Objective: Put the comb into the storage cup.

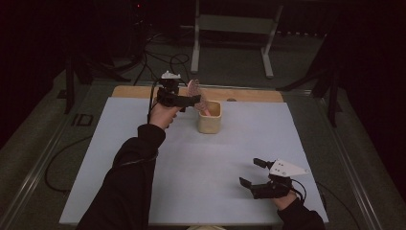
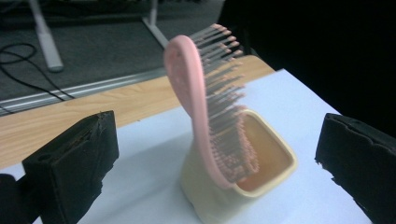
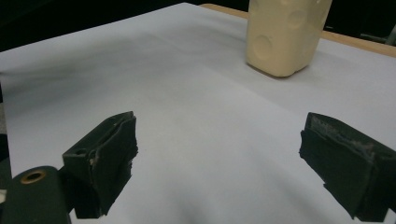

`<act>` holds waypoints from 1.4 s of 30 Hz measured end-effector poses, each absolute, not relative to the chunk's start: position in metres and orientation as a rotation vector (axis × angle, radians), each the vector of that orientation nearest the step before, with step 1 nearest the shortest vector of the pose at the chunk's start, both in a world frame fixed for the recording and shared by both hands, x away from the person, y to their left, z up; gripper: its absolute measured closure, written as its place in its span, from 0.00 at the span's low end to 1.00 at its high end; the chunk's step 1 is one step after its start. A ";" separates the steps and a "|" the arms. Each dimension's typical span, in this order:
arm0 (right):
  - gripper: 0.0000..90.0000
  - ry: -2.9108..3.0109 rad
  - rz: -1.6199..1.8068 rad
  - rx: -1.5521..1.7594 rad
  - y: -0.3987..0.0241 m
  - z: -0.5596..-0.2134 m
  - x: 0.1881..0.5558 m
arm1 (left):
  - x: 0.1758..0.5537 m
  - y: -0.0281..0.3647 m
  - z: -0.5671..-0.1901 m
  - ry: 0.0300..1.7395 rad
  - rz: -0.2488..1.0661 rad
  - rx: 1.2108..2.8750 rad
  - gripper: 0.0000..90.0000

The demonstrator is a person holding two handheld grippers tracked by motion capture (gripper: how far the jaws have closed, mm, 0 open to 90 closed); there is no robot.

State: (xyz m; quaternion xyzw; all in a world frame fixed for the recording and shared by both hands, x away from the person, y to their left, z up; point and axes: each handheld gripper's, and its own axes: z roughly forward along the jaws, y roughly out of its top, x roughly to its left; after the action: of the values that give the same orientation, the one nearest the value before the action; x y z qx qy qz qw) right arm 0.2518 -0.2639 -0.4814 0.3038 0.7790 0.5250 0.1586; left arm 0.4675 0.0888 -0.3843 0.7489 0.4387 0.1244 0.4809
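Note:
A pink hairbrush (image 2: 191,93) stands tilted in a cream cup (image 2: 205,196), its lower end inside and its bristles facing right. My left gripper (image 2: 219,154) is open, with its jaws wide apart on either side of the brush and not touching it. In the high view the brush (image 1: 196,93) leans over the left rim of the cup (image 1: 209,122) at the table's far middle, and the left gripper (image 1: 191,99) sits just left of it. My right gripper (image 1: 251,172) rests open and empty near the front right. The cup (image 3: 285,37) is far ahead of the right gripper (image 3: 219,158).
A white sheet (image 1: 201,163) covers the table, with a strip of bare wood (image 1: 249,95) along the far edge. Beyond the table are a metal frame's legs (image 1: 195,43) and cables (image 1: 163,60) on the dark floor.

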 end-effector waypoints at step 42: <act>0.12 2.229 1.486 0.868 -0.263 -0.481 0.251 | 0.399 0.127 -0.394 0.829 0.259 1.910 0.00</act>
State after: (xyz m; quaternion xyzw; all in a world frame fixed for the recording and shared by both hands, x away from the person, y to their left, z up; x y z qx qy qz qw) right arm 0.2507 -0.2626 -0.4806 0.3040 0.7811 0.5206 0.1622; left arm 0.3992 0.1270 -0.3944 0.7893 0.3425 0.1068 0.4983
